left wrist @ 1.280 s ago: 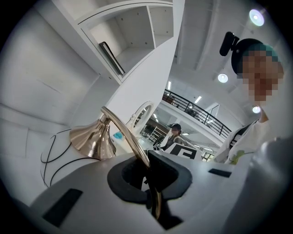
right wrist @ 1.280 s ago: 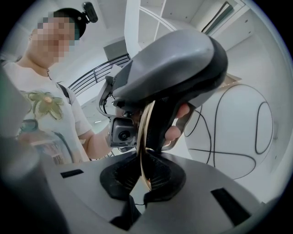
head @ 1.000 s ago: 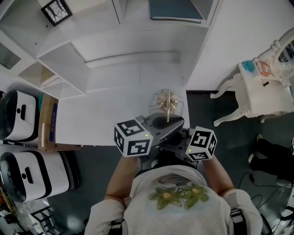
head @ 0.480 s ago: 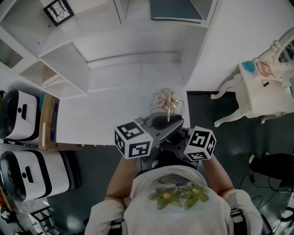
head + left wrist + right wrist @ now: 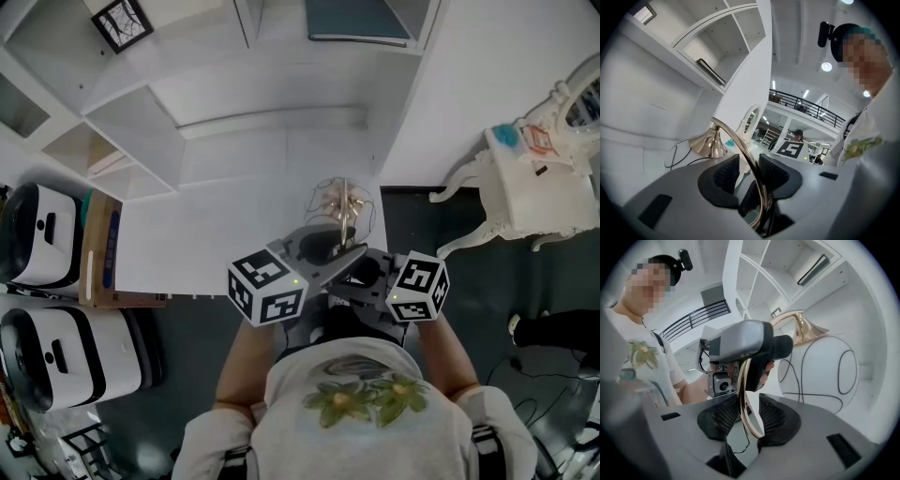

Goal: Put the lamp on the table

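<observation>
The lamp [image 5: 343, 208] is gold, with a thin curved stem and a flared base, and hangs over the front right corner of the white table [image 5: 206, 234]. A black cable [image 5: 372, 223] trails from it. My left gripper [image 5: 319, 251] is shut on the curved stem [image 5: 746, 159], and the flared base [image 5: 708, 142] shows beyond its jaws. Just right of it, my right gripper [image 5: 361, 272] is shut on the same stem [image 5: 744, 394]. The right gripper view shows the base [image 5: 804, 331] and cable loops [image 5: 836, 376] against the white tabletop.
White shelving [image 5: 141, 103] rises behind the table, with a dark book [image 5: 361, 19] on it. White cases [image 5: 42, 234] and a cardboard box [image 5: 98, 253] stand at the left. A white carved chair [image 5: 525, 187] is on the dark floor at the right.
The two grippers' marker cubes have drawn slightly apart, and the lamp has shifted a little away from me. Both grips hold as before.
</observation>
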Motion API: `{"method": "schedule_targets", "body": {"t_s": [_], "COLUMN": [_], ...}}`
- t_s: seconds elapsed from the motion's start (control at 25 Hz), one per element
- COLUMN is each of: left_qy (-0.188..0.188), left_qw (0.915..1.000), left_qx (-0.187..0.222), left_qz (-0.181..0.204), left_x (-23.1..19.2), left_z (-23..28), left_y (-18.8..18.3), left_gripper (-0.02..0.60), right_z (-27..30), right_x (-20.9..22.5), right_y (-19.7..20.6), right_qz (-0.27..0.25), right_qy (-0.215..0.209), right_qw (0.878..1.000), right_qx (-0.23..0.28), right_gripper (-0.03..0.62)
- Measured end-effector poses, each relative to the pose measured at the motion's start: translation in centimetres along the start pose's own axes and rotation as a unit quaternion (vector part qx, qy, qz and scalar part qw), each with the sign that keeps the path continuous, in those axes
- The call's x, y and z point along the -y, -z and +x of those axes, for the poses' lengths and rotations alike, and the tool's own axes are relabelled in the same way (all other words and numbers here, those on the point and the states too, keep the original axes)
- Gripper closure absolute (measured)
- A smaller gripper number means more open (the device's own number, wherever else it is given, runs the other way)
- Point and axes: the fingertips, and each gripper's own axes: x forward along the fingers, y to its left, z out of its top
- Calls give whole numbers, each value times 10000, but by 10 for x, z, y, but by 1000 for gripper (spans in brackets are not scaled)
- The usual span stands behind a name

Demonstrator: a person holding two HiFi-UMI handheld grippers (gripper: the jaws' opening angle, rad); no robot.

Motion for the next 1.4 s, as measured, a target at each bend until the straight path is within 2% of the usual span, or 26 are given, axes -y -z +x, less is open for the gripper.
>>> {"method": "schedule_targets", "body": {"t_s": [0.52, 0.68, 0.8, 0.88, 1.04, 1.4], "left_qy": [-404, -597, -864, -1121, -1440, -1601], "left_qw": [9991, 9979, 9951, 9917, 9848, 9859], "left_qx": [112, 97, 54, -100, -484, -348], "left_qz": [31, 248, 473, 623, 848, 327], "left_x": [4, 9, 11, 8, 8, 18], "left_z": [-33, -40, -45, -47, -49, -55], "left_y": [14, 19, 23, 31, 53, 73], "left_gripper": [456, 464, 522, 538, 546, 549], "right_z": [-20, -19, -23, -25, -26, -29], "right_x": [-6, -10, -8, -6, -5, -5], "right_y": [1, 2, 2, 3, 4, 4], "right_qz": [108, 87, 31, 6, 64, 264], "right_qy": [442, 540, 873, 1130, 1548, 2390], "right_qw": [9985, 9980, 9954, 9926, 9863, 9671], "right_qx": [318, 323, 387, 433, 571, 832], "right_gripper": [471, 474, 499, 524, 530, 530]}}
